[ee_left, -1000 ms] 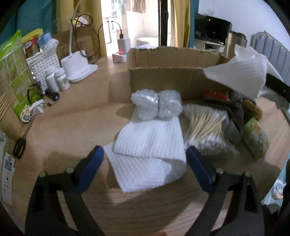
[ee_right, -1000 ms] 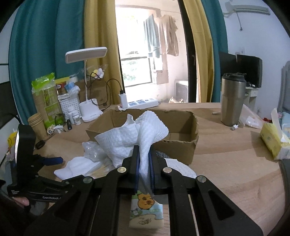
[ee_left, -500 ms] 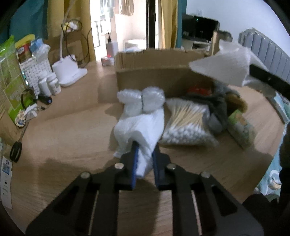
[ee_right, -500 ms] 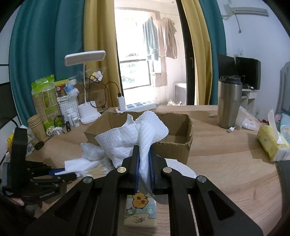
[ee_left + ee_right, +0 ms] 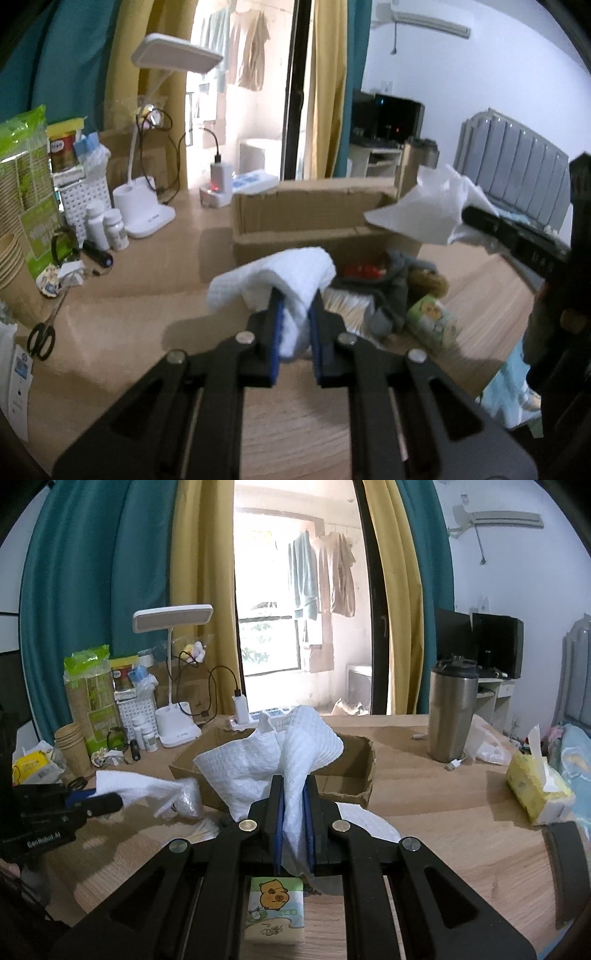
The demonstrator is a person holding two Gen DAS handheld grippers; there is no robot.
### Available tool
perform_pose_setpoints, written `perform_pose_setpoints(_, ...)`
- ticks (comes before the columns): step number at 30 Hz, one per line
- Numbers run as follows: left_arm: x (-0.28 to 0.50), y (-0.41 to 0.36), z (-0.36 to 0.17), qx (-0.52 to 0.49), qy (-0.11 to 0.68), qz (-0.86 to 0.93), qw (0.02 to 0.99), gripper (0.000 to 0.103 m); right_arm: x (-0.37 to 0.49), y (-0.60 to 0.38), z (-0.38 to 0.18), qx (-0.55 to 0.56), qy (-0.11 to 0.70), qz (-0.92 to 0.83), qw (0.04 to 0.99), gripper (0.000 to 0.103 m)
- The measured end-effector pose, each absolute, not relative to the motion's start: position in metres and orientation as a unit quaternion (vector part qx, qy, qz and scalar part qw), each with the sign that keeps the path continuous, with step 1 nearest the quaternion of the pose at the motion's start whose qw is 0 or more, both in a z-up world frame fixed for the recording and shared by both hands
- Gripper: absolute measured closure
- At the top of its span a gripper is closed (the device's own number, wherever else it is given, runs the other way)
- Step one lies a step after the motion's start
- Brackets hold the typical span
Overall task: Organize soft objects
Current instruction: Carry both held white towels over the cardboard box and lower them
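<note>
The left gripper (image 5: 295, 317) pinches a folded white waffle-textured cloth (image 5: 280, 273) lifted off the wooden table (image 5: 122, 328); the right gripper (image 5: 294, 805) clamps a crumpled, dimpled paper towel (image 5: 266, 764) just before the rectangular corrugated cardboard box (image 5: 364, 771)

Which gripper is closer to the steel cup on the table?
Right. The right gripper holds a paper towel near the box, with the steel cup just beyond; the left gripper is across the table.
</note>
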State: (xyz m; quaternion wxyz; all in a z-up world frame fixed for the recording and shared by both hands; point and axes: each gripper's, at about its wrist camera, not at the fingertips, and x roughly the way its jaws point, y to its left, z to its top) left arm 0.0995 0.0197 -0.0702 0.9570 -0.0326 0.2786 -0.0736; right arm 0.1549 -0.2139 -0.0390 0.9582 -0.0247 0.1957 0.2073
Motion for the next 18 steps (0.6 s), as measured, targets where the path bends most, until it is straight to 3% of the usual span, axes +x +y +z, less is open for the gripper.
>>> perform_pose_setpoints(18,0.123,0.033,-0.041,-0.041,0.217,-0.066,0.973,0.090,0.157,-0.223,-0.029,-0.032,0.164,0.204,0.965,0.092)
